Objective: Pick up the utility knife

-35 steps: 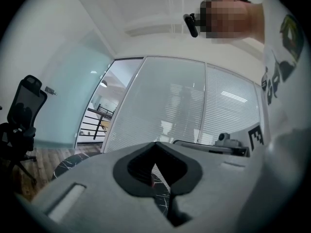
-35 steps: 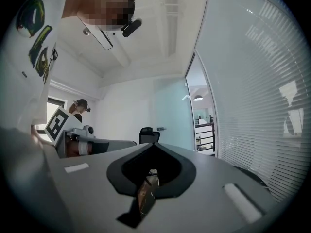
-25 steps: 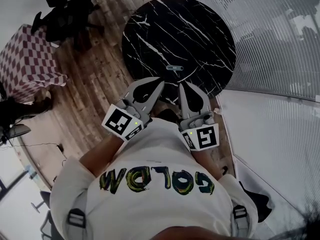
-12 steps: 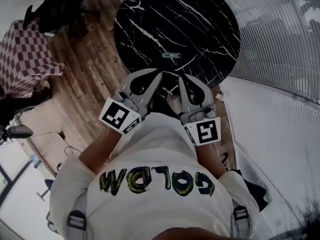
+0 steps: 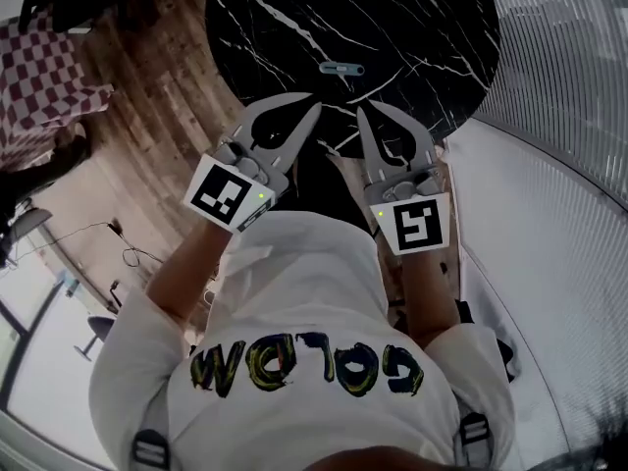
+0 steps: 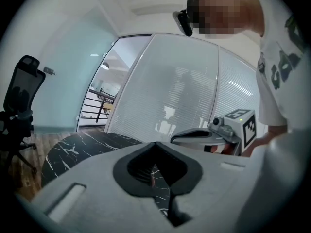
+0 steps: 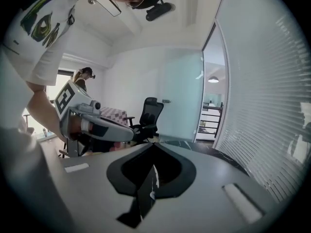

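Shifted up-frame since earlier: utility knife, now top centre on marble table | left gripper, right gripper mid-frame beneath, jaws together, empty | aimed at knife, seemingly lining up reach; blade end indistinct.

The right gripper is shown with its jaws brought together at the tips; nothing is seen between them. The left gripper is seen at the left, with its marker cube raised behind it. Beyond the jaws, an office chair and a strip of black marble table are visible. A slatted glass wall is seen at the right.
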The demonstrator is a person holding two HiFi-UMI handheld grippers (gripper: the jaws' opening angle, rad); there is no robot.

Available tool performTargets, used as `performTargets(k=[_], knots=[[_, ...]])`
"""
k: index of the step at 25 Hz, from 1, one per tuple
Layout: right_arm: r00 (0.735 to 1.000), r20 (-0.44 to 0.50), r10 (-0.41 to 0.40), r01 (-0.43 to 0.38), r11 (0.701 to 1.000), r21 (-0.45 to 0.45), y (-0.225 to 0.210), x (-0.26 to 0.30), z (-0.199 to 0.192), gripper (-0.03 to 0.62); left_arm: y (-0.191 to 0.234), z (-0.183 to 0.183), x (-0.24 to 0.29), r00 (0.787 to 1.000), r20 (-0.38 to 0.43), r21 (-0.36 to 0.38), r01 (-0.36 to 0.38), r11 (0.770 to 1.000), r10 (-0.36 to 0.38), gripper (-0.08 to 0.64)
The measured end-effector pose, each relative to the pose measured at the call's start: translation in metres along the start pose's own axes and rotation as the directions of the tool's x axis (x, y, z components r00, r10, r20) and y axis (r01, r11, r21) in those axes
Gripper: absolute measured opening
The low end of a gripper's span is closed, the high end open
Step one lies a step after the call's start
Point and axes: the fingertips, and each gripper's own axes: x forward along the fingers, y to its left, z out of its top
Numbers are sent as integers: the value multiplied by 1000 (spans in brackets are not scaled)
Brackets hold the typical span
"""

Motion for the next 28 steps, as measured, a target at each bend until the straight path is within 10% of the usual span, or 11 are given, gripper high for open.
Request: performTargets(k=[21,28], knots=[[888,-447,108,-271,907,-321,-10,95,-160,40,70,-119,61,997,-65,19,30,999,-28,3],[806,-577,134,-387,857,-341,-11,113,-213,80,76,-155,75,991,-117,32,74,997,-69,3]])
